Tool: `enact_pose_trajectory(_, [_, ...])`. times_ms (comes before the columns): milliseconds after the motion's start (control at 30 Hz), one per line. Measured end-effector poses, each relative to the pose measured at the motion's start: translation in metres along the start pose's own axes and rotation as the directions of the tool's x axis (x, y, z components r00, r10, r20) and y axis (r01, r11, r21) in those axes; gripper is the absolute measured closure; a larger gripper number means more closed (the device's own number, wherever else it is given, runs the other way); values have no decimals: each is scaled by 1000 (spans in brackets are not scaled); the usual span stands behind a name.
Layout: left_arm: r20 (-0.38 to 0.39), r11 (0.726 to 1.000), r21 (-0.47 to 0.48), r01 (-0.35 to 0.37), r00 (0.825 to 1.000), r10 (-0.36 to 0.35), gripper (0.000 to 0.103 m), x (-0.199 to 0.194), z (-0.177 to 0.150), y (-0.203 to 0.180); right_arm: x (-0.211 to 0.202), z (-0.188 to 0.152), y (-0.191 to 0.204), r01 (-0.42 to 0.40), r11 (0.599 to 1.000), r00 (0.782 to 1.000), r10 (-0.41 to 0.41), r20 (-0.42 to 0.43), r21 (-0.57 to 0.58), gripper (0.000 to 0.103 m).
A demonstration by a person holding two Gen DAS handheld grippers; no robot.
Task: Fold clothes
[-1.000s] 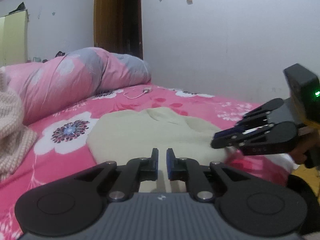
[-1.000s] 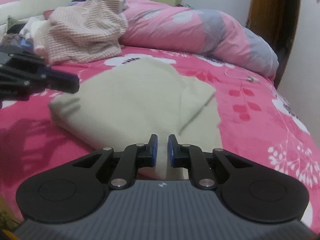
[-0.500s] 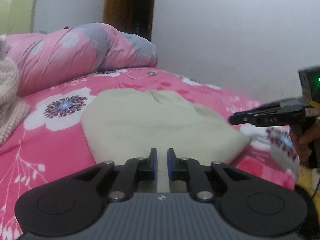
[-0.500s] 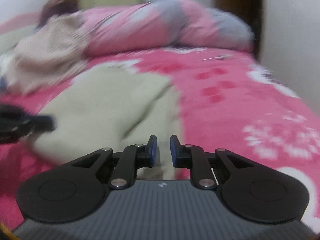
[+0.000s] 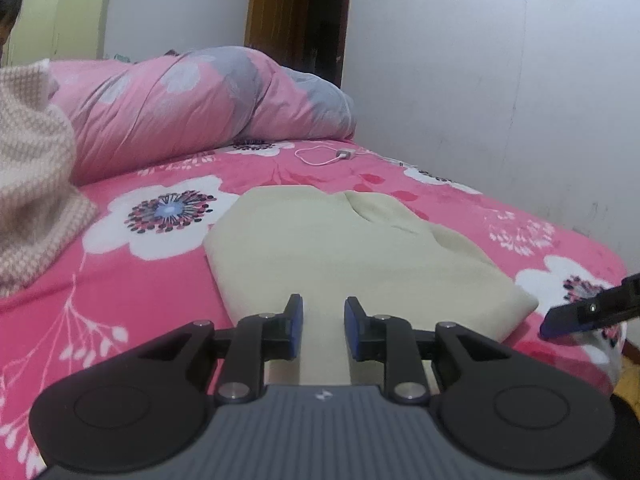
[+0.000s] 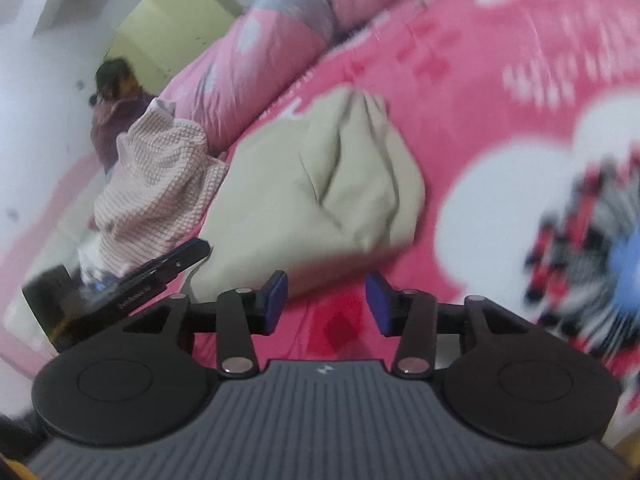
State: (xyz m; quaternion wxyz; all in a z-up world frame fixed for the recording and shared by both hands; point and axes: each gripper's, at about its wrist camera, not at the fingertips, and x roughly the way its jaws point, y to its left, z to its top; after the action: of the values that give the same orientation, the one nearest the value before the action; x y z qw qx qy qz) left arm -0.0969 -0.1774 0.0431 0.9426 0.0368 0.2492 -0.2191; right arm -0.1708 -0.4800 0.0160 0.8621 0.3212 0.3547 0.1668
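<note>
The folded cream garment (image 5: 340,256) lies flat on the pink floral bedsheet (image 5: 132,280), its near edge just ahead of my left claw (image 5: 323,316) and its right corner near the bed's right side. In the right wrist view the same garment (image 6: 320,184) sits ahead and to the left, with soft creases on its upper layer.

My left claw hangs over the garment's near edge; its jaws have just been opening, now a narrow gap apart, and the cloth shows below them with nothing pinched. My right claw (image 6: 326,300) is tilted hard over the sheet just off the garment's corner; its jaws have just been opening too, wider than the left's, with only bare sheet between them.

To the left lies a pink-and-white knitted garment (image 5: 32,184) in a heap. Farther off, a bunched pink and grey duvet (image 5: 208,104) lies across the bed, with a white charger cable (image 5: 324,156) near it. A person (image 6: 116,108) sits far off by a pale green wardrobe (image 6: 180,20).
</note>
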Motion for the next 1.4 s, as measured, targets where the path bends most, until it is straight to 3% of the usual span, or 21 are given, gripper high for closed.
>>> enact_pose_trajectory(100, [3, 1000, 19, -9, 1000, 9, 77, 1, -1, -3, 4, -5, -2, -24, 998, 999, 22, 37, 61, 58])
enact_pose_trajectory(233, [5, 1000, 22, -18, 1000, 18, 77, 1, -2, -5, -1, -3, -6, -71, 991, 986, 53, 155, 116, 58])
enact_pose_trajectory(367, [10, 999, 21, -26, 1000, 26, 77, 1, -3, -7, 6, -8, -13, -73, 982, 987, 47, 153, 175, 59])
enact_pose_trajectory(500, [13, 999, 35, -39, 999, 39, 77, 1, -5, -10, 4, -10, -12, -95, 980, 970, 52, 239, 174, 60])
enact_pose_trajectory(600, [17, 998, 36, -50, 999, 49, 76, 1, -6, -12, 10, -10, -20, -81, 972, 970, 25, 244, 222, 70])
enact_pose_trajectory(633, [20, 998, 28, -53, 998, 52, 76, 1, -6, -13, 9, -10, -21, -84, 972, 967, 26, 253, 221, 75])
enact_pose_trajectory(667, [22, 998, 20, -56, 998, 55, 76, 1, -5, -13, 8, -10, -21, -87, 973, 964, 27, 265, 215, 89])
enact_pose_trajectory(833, [9, 998, 35, -47, 999, 47, 76, 4, 2, -21, -12, 2, 16, -23, 1000, 929, 28, 370, -18, 93])
enact_pose_trajectory(967, [-3, 997, 63, -43, 999, 43, 76, 10, -1, -28, -3, -3, -3, 40, 999, 944, -41, 326, 11, 93])
enact_pose_trajectory(1067, [-5, 996, 81, -45, 999, 46, 76, 11, -1, -31, -3, -4, -16, -6, 998, 947, -17, 322, 69, 93])
enact_pose_trajectory(1167, [-11, 995, 86, -45, 999, 46, 75, 14, -1, -33, -10, 4, -4, 5, 1000, 941, -9, 339, 13, 93])
enact_pose_trajectory(1333, [12, 985, 159, -73, 997, 72, 74, 16, -13, -47, 6, -4, -25, 40, 999, 960, -47, 276, 31, 91])
enact_pose_trajectory(1400, [16, 980, 182, -79, 997, 77, 74, 16, -14, -50, -2, -1, -22, 61, 998, 961, -59, 272, 2, 84])
